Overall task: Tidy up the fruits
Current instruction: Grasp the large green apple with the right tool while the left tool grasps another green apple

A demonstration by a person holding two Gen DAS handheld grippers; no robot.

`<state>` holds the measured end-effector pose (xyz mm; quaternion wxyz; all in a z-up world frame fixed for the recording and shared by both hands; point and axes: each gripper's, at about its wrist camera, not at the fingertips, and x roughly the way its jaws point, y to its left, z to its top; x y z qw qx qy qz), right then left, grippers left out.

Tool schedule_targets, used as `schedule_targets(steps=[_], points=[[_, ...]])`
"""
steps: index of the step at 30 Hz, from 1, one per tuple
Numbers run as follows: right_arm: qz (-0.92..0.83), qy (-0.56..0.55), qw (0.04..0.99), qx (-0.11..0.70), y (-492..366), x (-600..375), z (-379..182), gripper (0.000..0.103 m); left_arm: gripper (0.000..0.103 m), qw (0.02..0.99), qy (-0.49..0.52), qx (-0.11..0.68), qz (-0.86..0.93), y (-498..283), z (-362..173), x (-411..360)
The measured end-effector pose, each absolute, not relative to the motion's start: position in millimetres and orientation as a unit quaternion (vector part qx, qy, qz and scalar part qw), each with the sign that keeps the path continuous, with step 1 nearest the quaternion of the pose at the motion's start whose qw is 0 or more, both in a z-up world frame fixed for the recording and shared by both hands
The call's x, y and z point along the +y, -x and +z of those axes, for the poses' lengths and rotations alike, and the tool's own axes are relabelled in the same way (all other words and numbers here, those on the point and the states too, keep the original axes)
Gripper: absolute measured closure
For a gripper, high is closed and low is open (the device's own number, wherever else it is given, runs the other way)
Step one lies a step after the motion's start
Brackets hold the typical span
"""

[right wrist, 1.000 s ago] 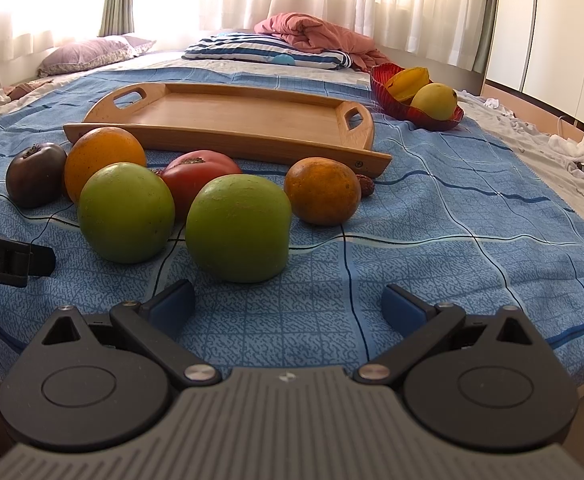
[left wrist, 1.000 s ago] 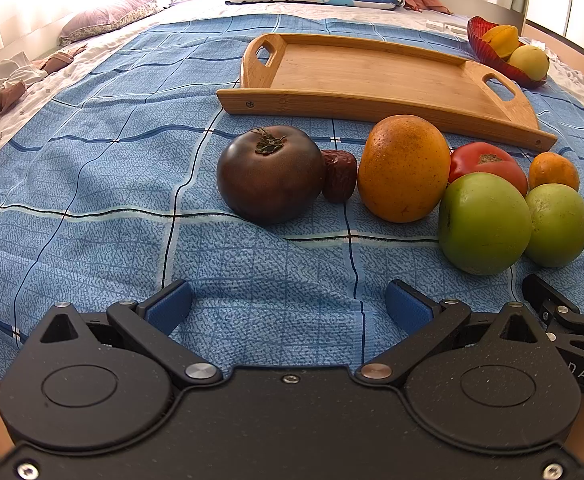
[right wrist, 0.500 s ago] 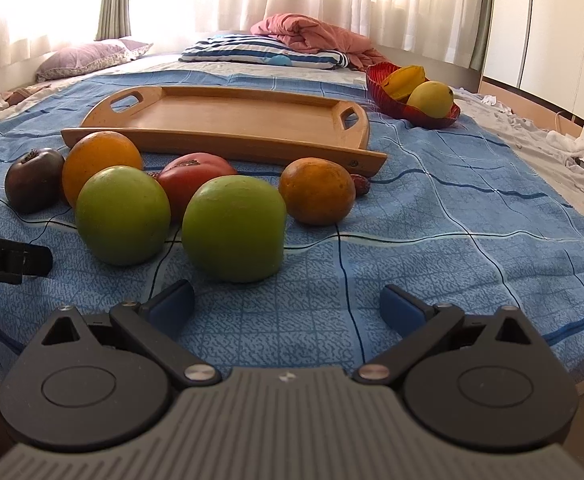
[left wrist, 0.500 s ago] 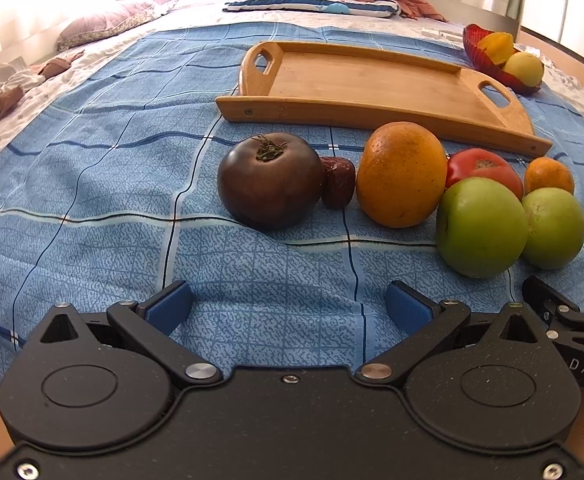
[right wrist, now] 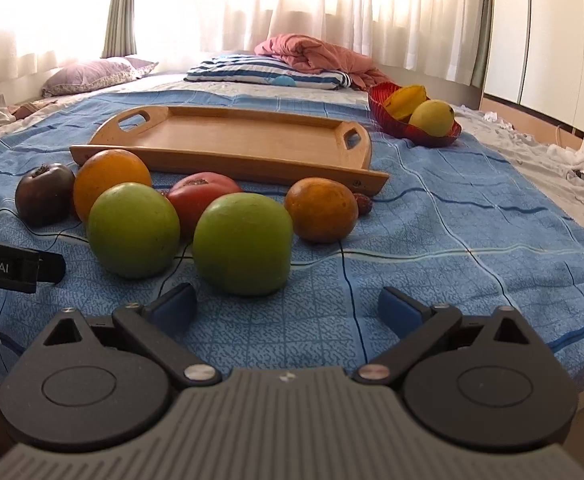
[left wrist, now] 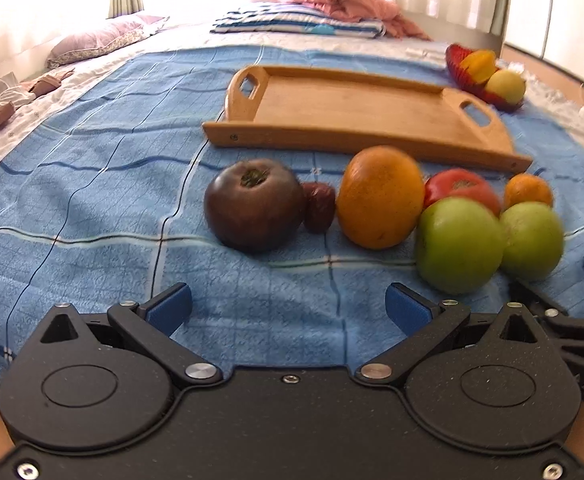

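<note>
Fruits lie in a cluster on a blue checked bedspread in front of a bare wooden tray (left wrist: 356, 116) (right wrist: 231, 140). From the left: a dark purple tomato (left wrist: 253, 204) (right wrist: 43, 194), a small dark red date (left wrist: 319, 207), a big orange (left wrist: 380, 197) (right wrist: 109, 180), a red tomato (left wrist: 460, 186) (right wrist: 203, 196), two green apples (left wrist: 458, 245) (left wrist: 532, 240) (right wrist: 131, 230) (right wrist: 241, 243) and a small orange (left wrist: 528, 190) (right wrist: 320, 209). My left gripper (left wrist: 287, 308) is open, short of the purple tomato. My right gripper (right wrist: 287, 306) is open, just before the nearer green apple.
A red bowl (right wrist: 412, 130) (left wrist: 480, 88) with a starfruit and a yellow mango sits right of the tray. Another small date (right wrist: 363, 203) lies by the tray's corner. Pillows and a pink blanket (right wrist: 316, 58) lie at the far end; the bed edge is on the right.
Both views have tilted up and pulled back slightly, so the fruits sit lower and more of the curtains shows. Both grippers stay open; no fruit has moved.
</note>
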<state>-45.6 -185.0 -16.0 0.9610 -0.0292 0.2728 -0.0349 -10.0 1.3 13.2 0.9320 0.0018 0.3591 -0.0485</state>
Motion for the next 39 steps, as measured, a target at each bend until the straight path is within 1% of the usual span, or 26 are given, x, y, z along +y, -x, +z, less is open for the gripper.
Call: schedule_targets(steps=[1, 5, 7, 12, 14, 16, 17, 18, 22, 29, 34, 39], points=[[-0.032, 0.036, 0.964, 0.263, 47.4, -183.0, -14.5, 0.004, 0.0, 0.936, 0.008, 0.349, -0.055, 12.4, 17.1, 2.5], [-0.026, 0.058, 0.971, 0.23, 49.8, -176.4, -7.1, 0.012, 0.0, 0.942, 0.028, 0.324, -0.082, 17.4, 30.3, 3.8], [-0.016, 0.061, 0.972, 0.226, 47.5, -176.0, -5.4, 0.015, 0.0, 0.944, 0.031, 0.315, -0.093, 19.5, 35.9, 3.3], [0.01, 0.04, 0.971, 0.236, 35.4, -179.0, -5.0, 0.028, 0.0, 0.944, 0.035, 0.306, -0.113, 23.0, 43.6, 0.6], [0.015, 0.029, 0.971, 0.238, 31.7, -180.1, -5.5, 0.032, 0.0, 0.943, 0.037, 0.308, -0.118, 23.1, 45.3, -1.1], [0.02, 0.027, 0.972, 0.235, 28.4, -179.1, -6.1, 0.032, 0.0, 0.942, 0.041, 0.308, -0.126, 24.5, 46.4, -2.9], [0.021, 0.028, 0.972, 0.233, 26.9, -178.5, -6.4, 0.034, 0.0, 0.942, 0.041, 0.307, -0.13, 24.7, 47.1, -4.3], [0.022, 0.03, 0.972, 0.233, 25.4, -177.7, -6.7, 0.042, 0.001, 0.942, 0.04, 0.306, -0.134, 24.9, 47.4, -6.2], [0.02, 0.017, 0.971, 0.236, 24.3, -179.1, -4.6, 0.044, 0.003, 0.943, 0.025, 0.298, -0.145, 27.2, 48.5, -16.1], [0.011, -0.038, 0.973, 0.227, 43.9, -202.0, 5.8, 0.044, 0.013, 0.94, 0.008, 0.299, -0.165, 25.8, 43.7, -34.9], [-0.024, -0.035, 0.976, 0.214, 59.9, -218.5, 13.9, 0.044, 0.015, 0.943, -0.028, 0.293, -0.156, 27.0, 33.3, -59.6], [-0.05, -0.041, 0.975, 0.213, 64.6, -229.0, 14.3, 0.044, 0.02, 0.949, -0.061, 0.281, -0.133, 23.8, 20.4, -82.5]])
